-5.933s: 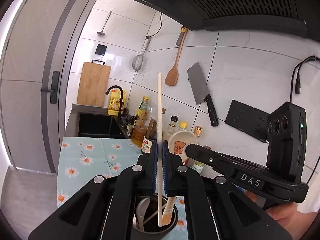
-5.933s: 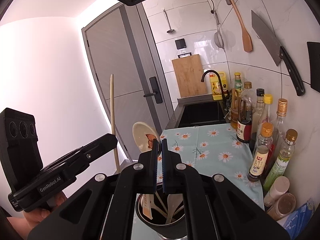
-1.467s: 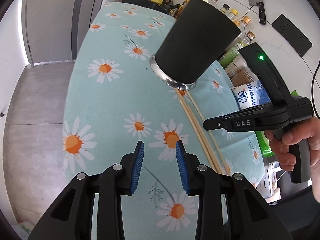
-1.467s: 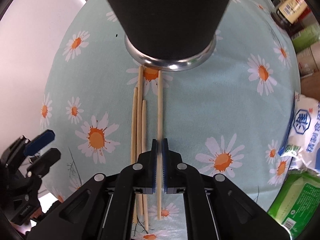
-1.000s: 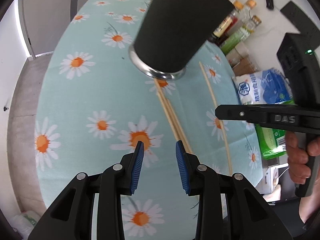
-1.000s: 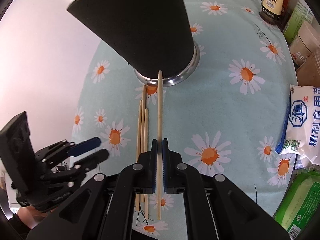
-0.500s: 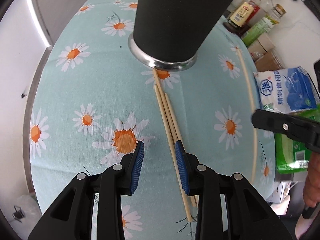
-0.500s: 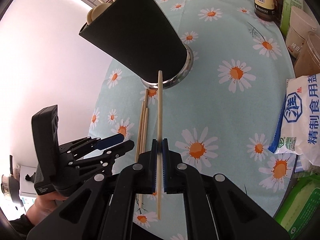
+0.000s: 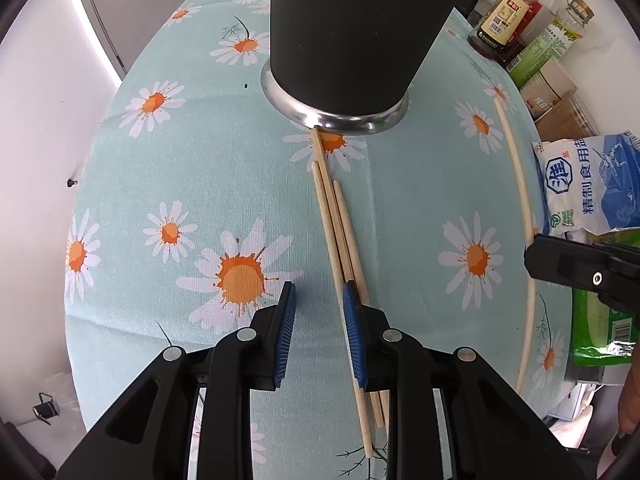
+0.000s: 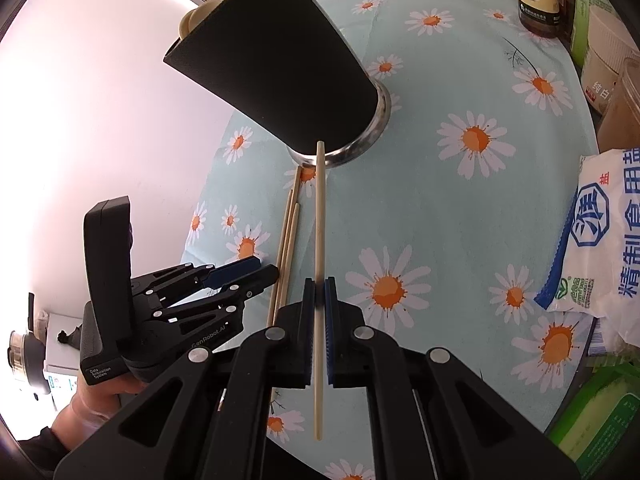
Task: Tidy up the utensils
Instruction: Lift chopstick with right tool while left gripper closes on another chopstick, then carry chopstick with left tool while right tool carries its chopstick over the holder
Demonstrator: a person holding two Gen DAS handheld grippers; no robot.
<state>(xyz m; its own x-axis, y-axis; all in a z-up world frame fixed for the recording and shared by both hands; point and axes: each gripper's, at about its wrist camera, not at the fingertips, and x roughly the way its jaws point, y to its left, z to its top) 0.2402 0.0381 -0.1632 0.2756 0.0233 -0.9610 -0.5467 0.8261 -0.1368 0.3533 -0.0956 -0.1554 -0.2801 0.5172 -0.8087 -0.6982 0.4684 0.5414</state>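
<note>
The table (image 9: 132,184) under its daisy-print cloth filled both views, and the tall black utensil holder (image 9: 352,32) stood at the top centre of the left wrist view, spoons and sticks poking from its mouth at the upper left of the right wrist view. That holder was surely where everything was headed.

Three loose chopsticks (image 9: 340,236) lay side by side on the cloth, running from the holder's metal base down toward the bottom centre, one tip right at the rim. Bundled like that, they looked awkward to take one at a time.

The left gripper (image 9: 320,320) pointed steeply down over them, its jaws closing. The right blue pad sat on the bundle, the left pad stood clear on bare cloth, nothing pinched yet. I'd say it was lining up on a single stick.

The right gripper (image 10: 317,312) was clamped tight on a lone chopstick (image 10: 319,240), held around mid-length, angled downward with the far tip reaching the holder's base in the frame's centre. Held there, it should balance well for dropping in. A hand (image 10: 100,396) showed at the lower left, gripping the left tool.
</note>
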